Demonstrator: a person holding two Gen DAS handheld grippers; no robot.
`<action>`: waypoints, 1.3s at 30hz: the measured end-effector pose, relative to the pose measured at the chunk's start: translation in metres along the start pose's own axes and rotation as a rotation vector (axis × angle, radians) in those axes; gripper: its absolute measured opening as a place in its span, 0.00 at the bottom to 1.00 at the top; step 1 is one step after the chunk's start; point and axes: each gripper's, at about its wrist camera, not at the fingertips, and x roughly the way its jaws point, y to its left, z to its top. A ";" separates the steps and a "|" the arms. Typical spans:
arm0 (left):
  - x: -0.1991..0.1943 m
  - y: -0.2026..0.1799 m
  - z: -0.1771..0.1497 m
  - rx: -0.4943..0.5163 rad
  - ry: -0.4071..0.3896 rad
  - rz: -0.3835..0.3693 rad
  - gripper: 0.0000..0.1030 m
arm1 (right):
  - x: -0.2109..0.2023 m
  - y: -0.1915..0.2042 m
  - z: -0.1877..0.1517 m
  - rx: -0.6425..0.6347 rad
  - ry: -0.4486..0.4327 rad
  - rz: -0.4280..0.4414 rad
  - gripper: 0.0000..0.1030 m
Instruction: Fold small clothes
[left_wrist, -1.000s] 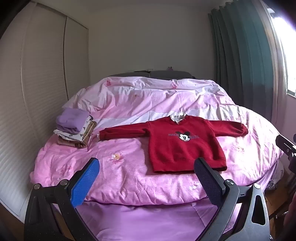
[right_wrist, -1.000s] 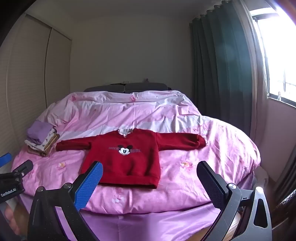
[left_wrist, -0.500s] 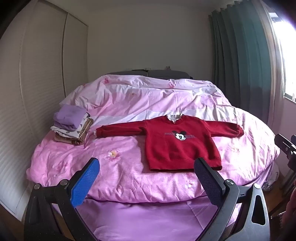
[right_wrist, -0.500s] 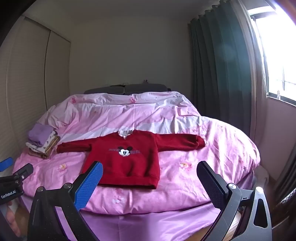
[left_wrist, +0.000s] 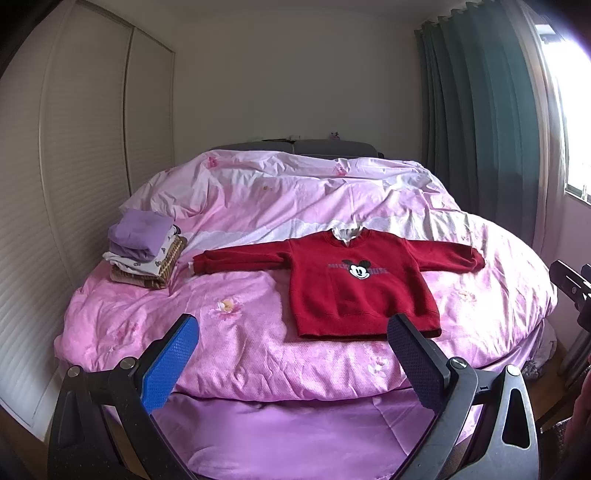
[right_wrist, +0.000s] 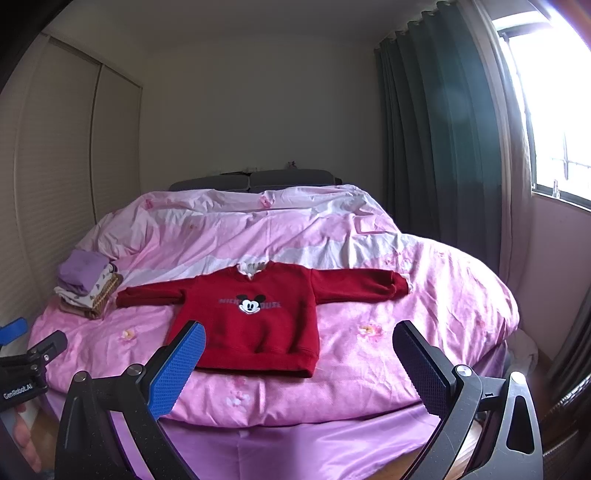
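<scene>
The bed (left_wrist: 236, 354) fills the room ahead of me, its pink quilt (left_wrist: 258, 206) rounded off at the near edge where a smooth purple sheet (left_wrist: 280, 432) drops away below. To my left a wardrobe wall (left_wrist: 85, 177) runs close along the bed's side; to my right dark green curtains (right_wrist: 436, 147) and a bright window (right_wrist: 554, 110) stand just past the far corner, with a strip of wooden floor showing beside the bed.

The red sweatshirt (left_wrist: 354, 284) lies flat on the near half of the quilt, front up, cartoon mouse face showing, both sleeves stretched straight out sideways. Its hem sits close to the quilt's near edge. Bare quilt lies on either side of the body, more of it on the right. At the left end of the left sleeve, just beside the cuff, a stack of folded clothes (left_wrist: 146, 251) sits near the bed's left edge, purple piece on top.

My left gripper (left_wrist: 291, 339) hangs short of the bed with its jaws spread wide, nothing between them and touching nothing. My right gripper (right_wrist: 299, 347) is the same: jaws wide apart, empty, held off the near edge of the bed. In the right wrist view the left gripper shows at the left margin, well apart from mine.
</scene>
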 end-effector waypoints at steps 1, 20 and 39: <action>0.000 0.001 0.000 -0.002 0.001 0.000 1.00 | -0.005 0.001 0.001 0.000 -0.003 0.000 0.99; -0.005 -0.001 -0.001 -0.010 0.014 -0.002 1.00 | -0.010 0.001 0.003 0.004 -0.010 0.006 0.99; 0.000 0.002 0.008 -0.017 0.024 -0.013 1.00 | -0.009 0.000 0.002 0.008 -0.005 0.010 1.00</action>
